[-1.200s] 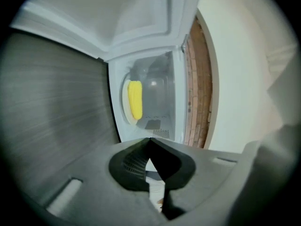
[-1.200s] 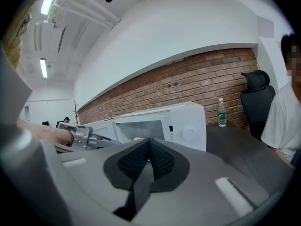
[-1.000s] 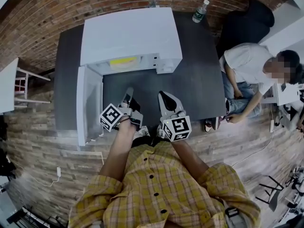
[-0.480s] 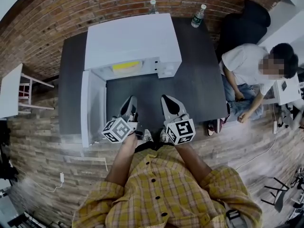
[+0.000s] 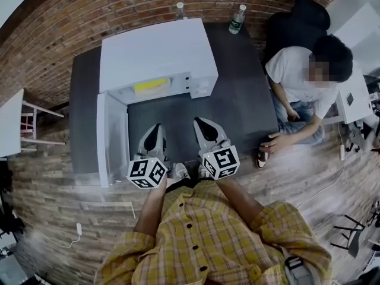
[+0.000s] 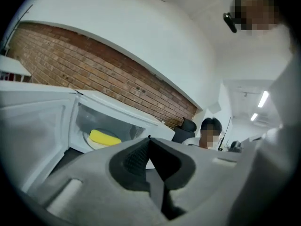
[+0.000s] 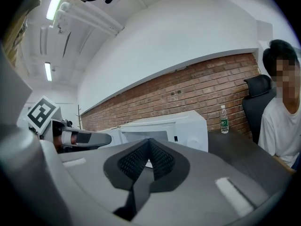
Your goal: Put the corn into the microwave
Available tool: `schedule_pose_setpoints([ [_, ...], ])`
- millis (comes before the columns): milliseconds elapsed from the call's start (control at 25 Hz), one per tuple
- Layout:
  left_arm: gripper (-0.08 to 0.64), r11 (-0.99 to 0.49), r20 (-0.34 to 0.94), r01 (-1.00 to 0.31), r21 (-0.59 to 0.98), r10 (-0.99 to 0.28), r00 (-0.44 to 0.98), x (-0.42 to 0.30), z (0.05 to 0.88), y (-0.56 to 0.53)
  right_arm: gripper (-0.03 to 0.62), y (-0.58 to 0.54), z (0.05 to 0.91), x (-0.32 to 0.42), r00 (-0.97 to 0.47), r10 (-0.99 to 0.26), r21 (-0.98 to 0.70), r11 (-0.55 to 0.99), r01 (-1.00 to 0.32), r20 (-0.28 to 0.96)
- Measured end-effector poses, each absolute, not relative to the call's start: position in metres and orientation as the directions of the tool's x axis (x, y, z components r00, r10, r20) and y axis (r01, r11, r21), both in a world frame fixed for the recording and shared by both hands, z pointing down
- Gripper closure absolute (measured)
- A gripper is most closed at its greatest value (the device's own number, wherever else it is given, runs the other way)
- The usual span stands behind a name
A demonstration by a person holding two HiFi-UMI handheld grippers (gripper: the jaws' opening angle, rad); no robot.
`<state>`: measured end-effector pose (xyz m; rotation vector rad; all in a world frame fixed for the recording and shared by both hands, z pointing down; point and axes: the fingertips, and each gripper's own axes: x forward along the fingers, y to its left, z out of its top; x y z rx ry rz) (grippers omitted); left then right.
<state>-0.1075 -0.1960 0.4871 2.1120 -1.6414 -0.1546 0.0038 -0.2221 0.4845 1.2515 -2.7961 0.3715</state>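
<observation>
— Corn (image 5: 149, 86): where is it?

— Inside the microwave (image 5: 155, 52). It lies yellow in the open cavity, and my left gripper view catches it there too (image 6: 104, 137), well back from my jaws.

— And the door?

— The door (image 5: 111, 138) stands swung wide open on the microwave's left side, reaching toward me across the dark counter (image 5: 237, 105).

— What has your left hand-held gripper got?

— Nothing. My left hand-held gripper (image 5: 154, 129) hangs over the counter just right of the open door, pointing at the microwave. Its jaws are pressed together, pad against pad, with nothing between them.

— The right one?

— Same story. My right hand-held gripper (image 5: 203, 126) sits beside the left one, a little apart from it, also aimed at the microwave. Its jaws are fully closed and empty.

— Anything else around?

— Two water bottles, one (image 5: 179, 8) behind the microwave and one (image 5: 237, 18) at the counter's far edge. A person in a white shirt (image 5: 297, 76) sits at the counter's right side.
</observation>
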Motion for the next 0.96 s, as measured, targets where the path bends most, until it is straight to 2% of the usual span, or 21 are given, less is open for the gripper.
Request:
schedule_pose_setpoints([
  [200, 0.563, -0.176, 0.191, -0.940, 0.293, -0.952, 0.238, -0.107, 0.479, -0.191, 0.589, -0.221, 0.483, 0.001, -0.677, -0.722, -0.195, 0.650, -0.735, 0.145],
  [960, 0.563, -0.178, 0.178, -0.959, 0.220, -0.959, 0.219, -0.105, 0.471, -0.194, 0.589, -0.226, 0.477, -0.002, -0.681, -0.720, -0.184, 0.657, -0.731, 0.136],
])
